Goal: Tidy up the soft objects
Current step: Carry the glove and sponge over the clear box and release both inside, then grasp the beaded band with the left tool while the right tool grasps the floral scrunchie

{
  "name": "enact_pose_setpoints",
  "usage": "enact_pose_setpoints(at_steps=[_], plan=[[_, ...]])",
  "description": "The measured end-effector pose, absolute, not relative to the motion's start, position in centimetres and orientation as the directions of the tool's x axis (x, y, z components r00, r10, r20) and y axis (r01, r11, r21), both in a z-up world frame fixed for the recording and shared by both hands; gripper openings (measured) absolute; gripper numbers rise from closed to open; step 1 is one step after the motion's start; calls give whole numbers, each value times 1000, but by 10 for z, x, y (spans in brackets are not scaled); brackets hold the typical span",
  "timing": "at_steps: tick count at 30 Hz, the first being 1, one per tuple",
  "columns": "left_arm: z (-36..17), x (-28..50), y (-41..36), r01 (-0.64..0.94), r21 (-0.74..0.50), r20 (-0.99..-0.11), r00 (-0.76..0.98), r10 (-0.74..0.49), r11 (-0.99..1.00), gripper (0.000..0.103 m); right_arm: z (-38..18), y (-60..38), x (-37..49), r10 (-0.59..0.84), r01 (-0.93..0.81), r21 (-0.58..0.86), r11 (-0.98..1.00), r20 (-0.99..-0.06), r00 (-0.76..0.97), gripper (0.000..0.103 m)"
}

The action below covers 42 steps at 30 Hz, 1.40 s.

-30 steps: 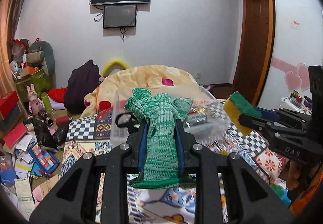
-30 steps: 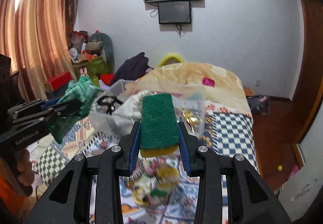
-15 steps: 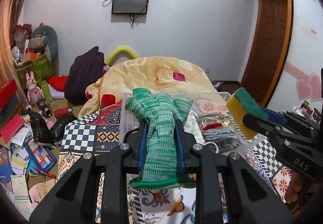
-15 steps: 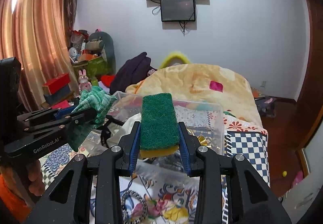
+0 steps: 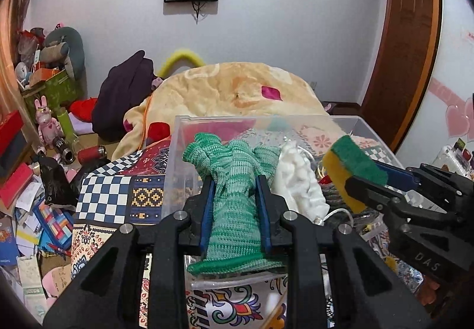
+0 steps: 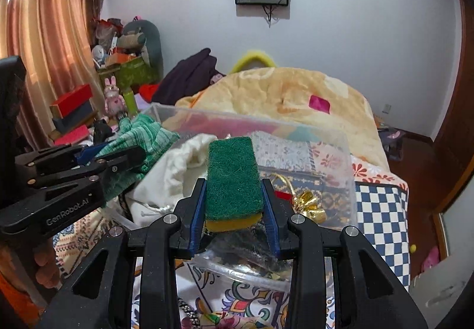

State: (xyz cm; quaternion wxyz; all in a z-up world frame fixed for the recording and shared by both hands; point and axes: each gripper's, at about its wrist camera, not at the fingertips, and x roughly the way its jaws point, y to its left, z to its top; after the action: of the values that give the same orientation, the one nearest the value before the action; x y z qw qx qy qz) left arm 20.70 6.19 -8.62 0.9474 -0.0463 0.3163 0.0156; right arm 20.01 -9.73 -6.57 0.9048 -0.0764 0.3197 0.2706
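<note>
Over bed's clear bin (image 5: 177, 157), left tool (image 5: 234, 195) grips glove (image 5: 234, 180), right tool (image 6: 234, 198) sponge (image 6: 232, 177).

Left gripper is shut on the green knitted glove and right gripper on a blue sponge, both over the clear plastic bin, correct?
Not quite: the sponge in the right gripper is green on yellow, as the right wrist view shows. The left gripper does clamp the green knitted glove over the clear plastic bin.

Evenly lit, sharp centrally; warm daylight glowing through curtains (image 6: 53, 32) at left; strong fisheye bending, dark vignetted corners.
</note>
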Motion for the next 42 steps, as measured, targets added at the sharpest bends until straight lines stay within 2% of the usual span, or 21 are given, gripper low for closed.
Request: enact_pose_setpoints(at_steps=[7,9,11,13,17,21,23,29,31,37,39,42], plan=[[-87,204,59,-56,-68,-600,800,4,996,43,-71,-98,202,433,-542,35,840,-646,629,34],[-85,201,57,-53,-57,-594,804,9,997,48,-71,-98,201,423,-541,21,841,-649,632,40],[-83,197,54,-51,-42,-582,813,17,998,61,-69,-99,198,422,-540,14,841,-642,640,52],[-79,188,49,-56,-23,-554,831,34,998,69,-67,-102,196,425,-539,15,842,-632,648,58],[-70,177,46,-47,-11,-526,850,34,999,83,-58,-111,192,442,-534,40,844,-615,653,62],[-63,163,45,-22,-28,-510,860,4,999,85,-48,-125,184,459,-529,57,846,-584,670,69],[-59,156,45,-16,-40,-499,867,-6,999,90,-43,-131,177,465,-531,58,846,-568,679,71],[-61,134,39,15,-63,-491,870,-45,998,93,-35,-146,153,472,-537,41,842,-536,700,78],[-68,129,36,29,-56,-510,858,-54,998,94,-37,-151,144,471,-537,37,843,-532,703,83],[-97,122,26,67,-47,-592,802,-82,997,94,-59,-158,132,454,-537,26,843,-572,684,83],[-108,122,24,77,-60,-623,776,-97,995,93,-68,-159,130,443,-534,26,845,-593,673,83],[-123,123,20,95,-75,-663,739,-121,993,80,-81,-161,126,447,-538,50,841,-623,642,83]])
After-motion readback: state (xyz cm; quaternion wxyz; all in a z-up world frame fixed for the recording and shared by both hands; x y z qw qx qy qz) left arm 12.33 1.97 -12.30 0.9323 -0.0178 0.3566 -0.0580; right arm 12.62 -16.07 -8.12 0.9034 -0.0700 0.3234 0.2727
